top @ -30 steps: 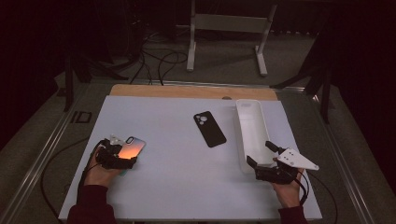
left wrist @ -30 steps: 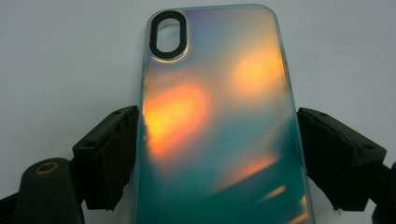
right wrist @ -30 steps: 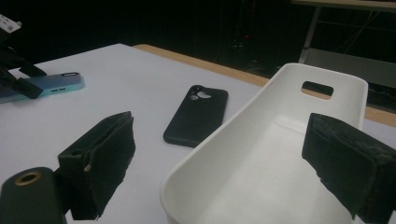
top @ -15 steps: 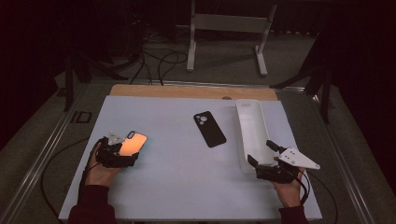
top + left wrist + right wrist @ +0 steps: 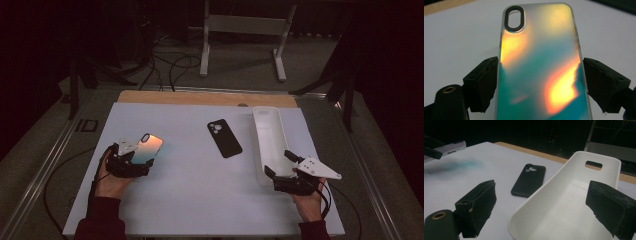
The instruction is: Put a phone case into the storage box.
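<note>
Table (image 5: 200, 200): white top, wood strip along the far edge, dark floor with cables behind it.

White tray (image 5: 270, 142): long, narrow, right side of the table, running near-to-far. In the right gripper view the tray (image 5: 574, 202) has a rectangular handle slot in its far wall.

Right gripper (image 5: 283, 169): at the tray's near end, held in the person's right hand (image 5: 307, 197), grey three-cornered plate on top. Jaws spread wide, one on each side of the tray's near rim, holding nothing. Can't tell if a pad touches the rim.

Left gripper (image 5: 131, 159): left side of the table, in the left hand (image 5: 112, 177). Jaws pinch the iridescent phone case (image 5: 147, 148) by its long edges near the lower end. In the left gripper view the case (image 5: 541, 65) sits between both pads, back face up, teal and orange sheen, oval camera cutout at the far end. It points away from the gripper, tilted up off the table.

Black phone case (image 5: 224, 138): flat on the table near centre, camera end far, just left of the tray, apart from both grippers. Also seen in the right gripper view (image 5: 529, 180), beside the tray wall.
</note>
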`<state>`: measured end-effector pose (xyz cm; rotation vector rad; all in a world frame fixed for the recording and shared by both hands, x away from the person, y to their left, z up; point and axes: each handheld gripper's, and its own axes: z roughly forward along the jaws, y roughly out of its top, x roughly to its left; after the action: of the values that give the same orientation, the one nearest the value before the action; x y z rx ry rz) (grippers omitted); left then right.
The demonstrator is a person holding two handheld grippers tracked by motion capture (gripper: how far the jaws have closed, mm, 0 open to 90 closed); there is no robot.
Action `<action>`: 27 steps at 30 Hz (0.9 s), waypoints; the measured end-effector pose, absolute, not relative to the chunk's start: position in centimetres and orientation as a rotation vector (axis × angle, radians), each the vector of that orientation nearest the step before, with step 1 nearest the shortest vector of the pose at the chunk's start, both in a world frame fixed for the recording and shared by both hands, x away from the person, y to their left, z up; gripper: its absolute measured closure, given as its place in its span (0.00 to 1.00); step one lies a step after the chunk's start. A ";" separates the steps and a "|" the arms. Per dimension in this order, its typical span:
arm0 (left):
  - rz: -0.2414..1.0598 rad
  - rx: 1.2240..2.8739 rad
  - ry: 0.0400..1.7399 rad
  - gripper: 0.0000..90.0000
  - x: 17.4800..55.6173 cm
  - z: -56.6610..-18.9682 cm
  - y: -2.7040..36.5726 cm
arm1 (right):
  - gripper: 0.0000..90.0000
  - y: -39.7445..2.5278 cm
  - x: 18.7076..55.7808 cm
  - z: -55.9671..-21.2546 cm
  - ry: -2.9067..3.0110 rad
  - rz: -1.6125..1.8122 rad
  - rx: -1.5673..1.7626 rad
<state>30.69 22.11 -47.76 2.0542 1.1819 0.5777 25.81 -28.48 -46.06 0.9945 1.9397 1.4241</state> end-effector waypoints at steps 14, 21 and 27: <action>0.622 1.999 1.035 0.19 30.9 -45.8 18.3 | 0.09 -27.8 26.8 -45.3 1.969 1.433 0.976; 0.604 2.018 0.955 0.19 31.7 -45.5 15.1 | 0.09 -27.9 27.2 -45.3 1.977 1.451 1.003; 0.597 2.027 0.884 0.19 32.0 -45.2 12.2 | 0.09 -28.2 27.4 -45.2 1.965 1.466 1.028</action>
<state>31.95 12.24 -45.17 2.0274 0.8840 0.5969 27.40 -28.17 -45.22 1.0281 1.9654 1.4655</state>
